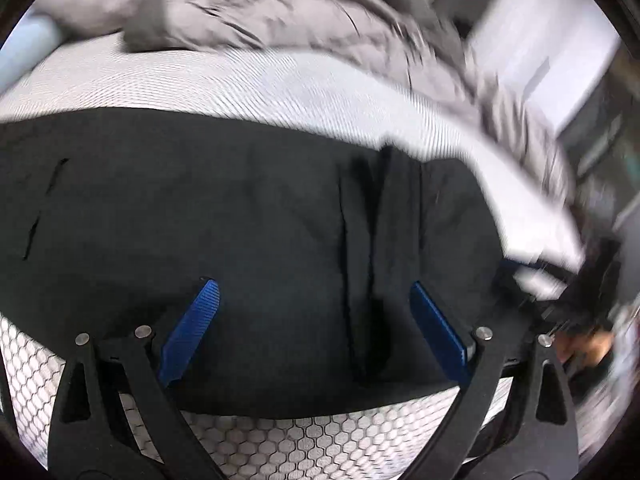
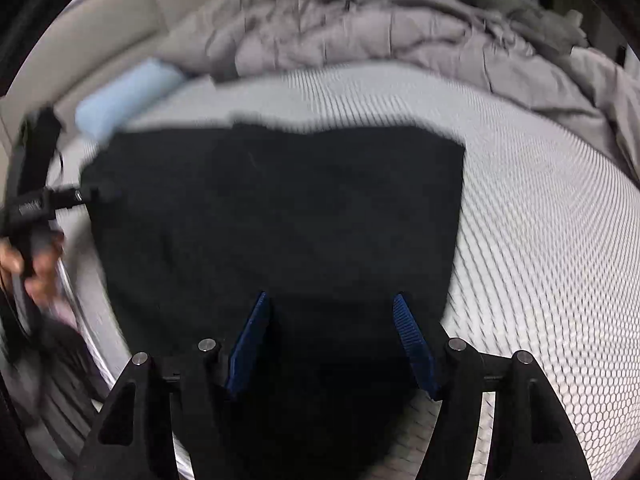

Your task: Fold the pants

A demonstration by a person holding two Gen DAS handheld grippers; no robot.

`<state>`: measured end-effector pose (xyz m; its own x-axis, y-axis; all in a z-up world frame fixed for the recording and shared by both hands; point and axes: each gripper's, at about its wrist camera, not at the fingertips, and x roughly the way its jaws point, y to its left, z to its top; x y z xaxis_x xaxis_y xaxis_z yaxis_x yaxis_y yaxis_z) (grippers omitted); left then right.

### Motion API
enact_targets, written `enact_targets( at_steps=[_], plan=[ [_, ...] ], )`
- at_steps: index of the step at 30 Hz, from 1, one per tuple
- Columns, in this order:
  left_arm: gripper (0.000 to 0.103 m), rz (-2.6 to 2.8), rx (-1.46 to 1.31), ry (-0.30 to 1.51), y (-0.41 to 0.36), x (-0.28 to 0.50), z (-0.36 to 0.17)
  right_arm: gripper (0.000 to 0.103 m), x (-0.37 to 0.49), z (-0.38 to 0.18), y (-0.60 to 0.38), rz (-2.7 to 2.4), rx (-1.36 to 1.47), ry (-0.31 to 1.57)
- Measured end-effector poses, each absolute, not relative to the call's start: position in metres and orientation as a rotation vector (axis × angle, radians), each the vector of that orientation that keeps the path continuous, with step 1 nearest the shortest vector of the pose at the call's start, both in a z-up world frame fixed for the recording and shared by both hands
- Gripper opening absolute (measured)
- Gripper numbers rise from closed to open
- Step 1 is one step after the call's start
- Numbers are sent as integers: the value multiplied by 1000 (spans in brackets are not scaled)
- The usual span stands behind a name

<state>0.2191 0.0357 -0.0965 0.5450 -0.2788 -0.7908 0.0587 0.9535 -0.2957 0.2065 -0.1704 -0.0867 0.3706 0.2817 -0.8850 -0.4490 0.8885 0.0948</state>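
Both grippers, left (image 1: 314, 330) and right (image 2: 332, 340), hover spread over the black pants (image 1: 240, 220); next, pinch the six-o'clock edge to fold.

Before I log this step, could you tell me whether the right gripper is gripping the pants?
No: the right gripper has its fingers spread wide above the black pants, pinching nothing.

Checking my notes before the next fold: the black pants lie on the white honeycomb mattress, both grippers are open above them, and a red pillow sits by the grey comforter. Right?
Not quite: the pillow is light blue, not red, as the right wrist view shows. The rest holds: black pants on the white honeycomb mattress, the left gripper and right gripper open, by the grey comforter.
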Motion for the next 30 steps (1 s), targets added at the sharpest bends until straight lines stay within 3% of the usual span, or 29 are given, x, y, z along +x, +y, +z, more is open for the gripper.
enact_targets(
  at_steps=[3, 5, 10, 15, 21, 30],
  plan=[
    [95, -174, 0, 980, 11, 215, -103, 67, 197, -84, -185, 522, -145, 1076],
    [95, -176, 8, 963, 10, 211, -98, 76, 188, -81, -195, 532, -156, 1054],
    [95, -293, -296, 934, 30, 224, -84, 77, 189, -74, -232, 468, 1, 1031],
    [85, -324, -516, 1029, 34, 260, -102, 77, 190, -69, -244, 472, 161, 1028],
    [71, -365, -553, 1115, 25, 291, -118, 77, 197, -81, -240, 439, 175, 1074],
    [70, -512, -596, 1179, 5, 332, -139, 77, 194, -75, -235, 468, 178, 1054]
  ],
)
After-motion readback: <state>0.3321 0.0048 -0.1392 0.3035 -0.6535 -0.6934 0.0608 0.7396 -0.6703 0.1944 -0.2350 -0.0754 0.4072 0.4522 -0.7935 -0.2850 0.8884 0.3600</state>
